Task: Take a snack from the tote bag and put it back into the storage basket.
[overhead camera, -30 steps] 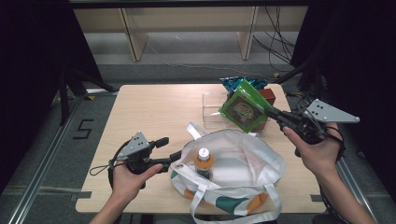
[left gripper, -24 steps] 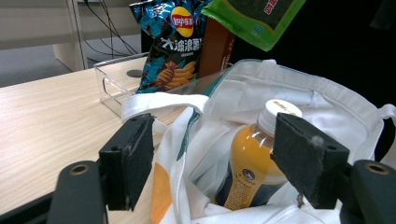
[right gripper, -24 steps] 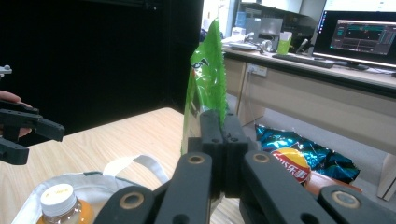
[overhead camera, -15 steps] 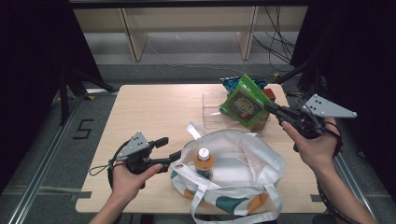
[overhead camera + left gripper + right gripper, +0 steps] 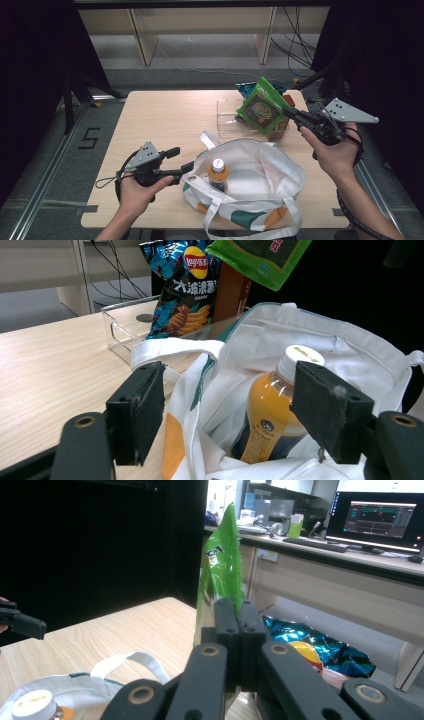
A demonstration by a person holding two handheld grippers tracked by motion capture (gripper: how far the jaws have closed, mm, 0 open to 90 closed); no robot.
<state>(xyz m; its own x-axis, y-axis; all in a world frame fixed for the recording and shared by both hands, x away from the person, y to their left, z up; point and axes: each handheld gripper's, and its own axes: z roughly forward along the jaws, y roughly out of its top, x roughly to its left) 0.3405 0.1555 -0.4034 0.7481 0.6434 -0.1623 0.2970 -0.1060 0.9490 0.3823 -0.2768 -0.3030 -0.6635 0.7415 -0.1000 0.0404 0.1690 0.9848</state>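
The green snack bag (image 5: 261, 106), pinched in the right hand-held gripper (image 5: 294, 114), has lifted at upper right; the open left hand-held gripper (image 5: 181, 161) should keep the white tote bag (image 5: 260, 176) wide.

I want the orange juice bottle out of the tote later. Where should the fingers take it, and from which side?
Grip the bottle at its neck, just below the white cap, coming straight down from above. It stands upright in the open bag, whose cloth walls hide its body.
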